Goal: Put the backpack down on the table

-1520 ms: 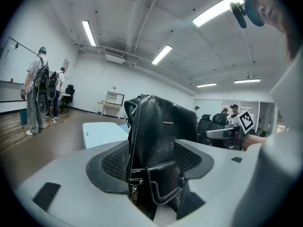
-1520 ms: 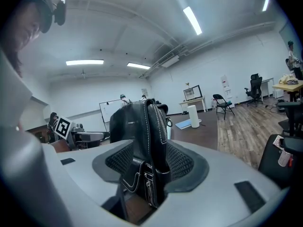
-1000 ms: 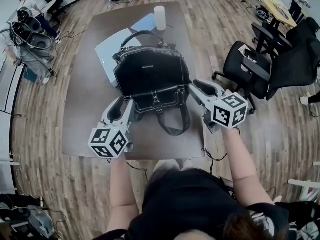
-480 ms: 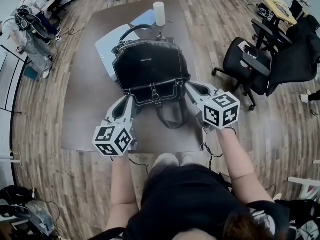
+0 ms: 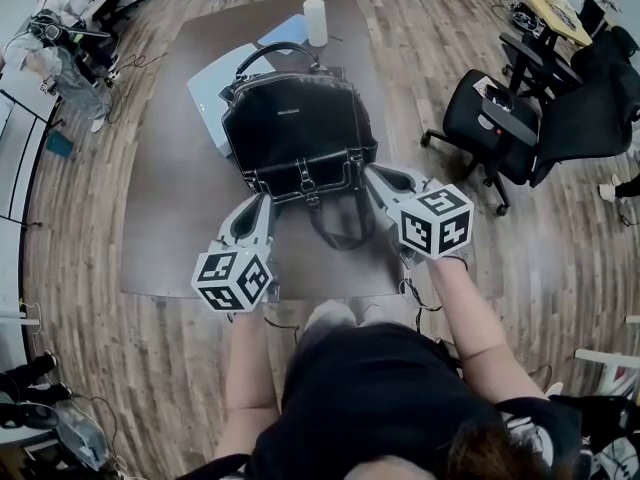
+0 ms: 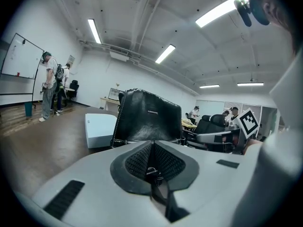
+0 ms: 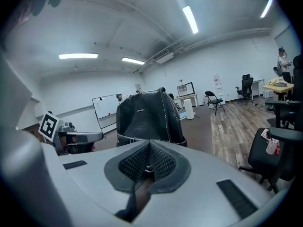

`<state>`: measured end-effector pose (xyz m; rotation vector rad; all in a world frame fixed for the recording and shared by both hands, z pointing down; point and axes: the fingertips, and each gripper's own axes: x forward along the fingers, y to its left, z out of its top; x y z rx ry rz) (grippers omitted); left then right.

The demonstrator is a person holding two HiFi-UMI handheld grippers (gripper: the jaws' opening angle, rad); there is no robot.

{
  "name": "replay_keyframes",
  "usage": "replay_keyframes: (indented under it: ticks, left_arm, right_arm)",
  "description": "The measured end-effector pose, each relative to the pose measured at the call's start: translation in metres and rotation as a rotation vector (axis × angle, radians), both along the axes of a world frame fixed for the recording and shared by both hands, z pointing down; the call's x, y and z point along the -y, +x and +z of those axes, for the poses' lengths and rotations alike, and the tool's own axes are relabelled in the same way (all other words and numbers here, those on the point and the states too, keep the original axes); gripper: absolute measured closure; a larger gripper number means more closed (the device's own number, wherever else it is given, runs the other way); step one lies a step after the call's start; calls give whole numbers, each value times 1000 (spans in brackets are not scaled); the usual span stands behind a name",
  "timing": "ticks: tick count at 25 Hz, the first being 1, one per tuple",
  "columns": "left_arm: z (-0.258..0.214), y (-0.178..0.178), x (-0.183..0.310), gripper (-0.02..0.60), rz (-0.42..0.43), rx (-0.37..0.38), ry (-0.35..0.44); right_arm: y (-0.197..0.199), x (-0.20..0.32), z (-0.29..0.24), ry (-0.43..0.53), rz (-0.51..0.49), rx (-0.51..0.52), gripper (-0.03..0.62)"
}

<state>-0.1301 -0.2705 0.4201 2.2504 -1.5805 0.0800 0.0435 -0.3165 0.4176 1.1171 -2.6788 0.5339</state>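
Note:
A black leather backpack [image 5: 295, 133] stands on the brown table [image 5: 170, 198], its top handle at the far side and its shoulder straps [image 5: 340, 230] looping toward me. My left gripper [image 5: 262, 203] sits at the bag's near left corner, shut on a thin strap with a small metal ring. At the near right corner my right gripper [image 5: 374, 175] is shut on the other strap. The left gripper view has the backpack [image 6: 149, 119] upright just beyond the left gripper [image 6: 152, 167]. In the right gripper view the backpack [image 7: 144, 117] rises behind the right gripper [image 7: 148, 164].
A white flat box [image 5: 205, 93] lies behind the bag at the left, with a blue sheet [image 5: 285, 36] and a white cylinder [image 5: 316, 21] at the table's far end. Black office chairs [image 5: 495, 128] stand to the right. People [image 6: 49, 86] stand far left.
Both grippers' jaws, open a second ago, have closed at the bag's lower corners. Both hands and the backpack have shifted slightly farther away across the table.

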Motion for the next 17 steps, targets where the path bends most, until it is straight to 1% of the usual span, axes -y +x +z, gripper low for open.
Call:
replay_keyframes:
  ticks: [6,17]
  left_arm:
    - [2,4,-5,540,7,6,-4]
    - [-1,1,-4,540,-3,6,3]
  right_arm:
    - [1,-4,4,-23,1,26,576]
    - [1,-4,0,-18,7,32,576]
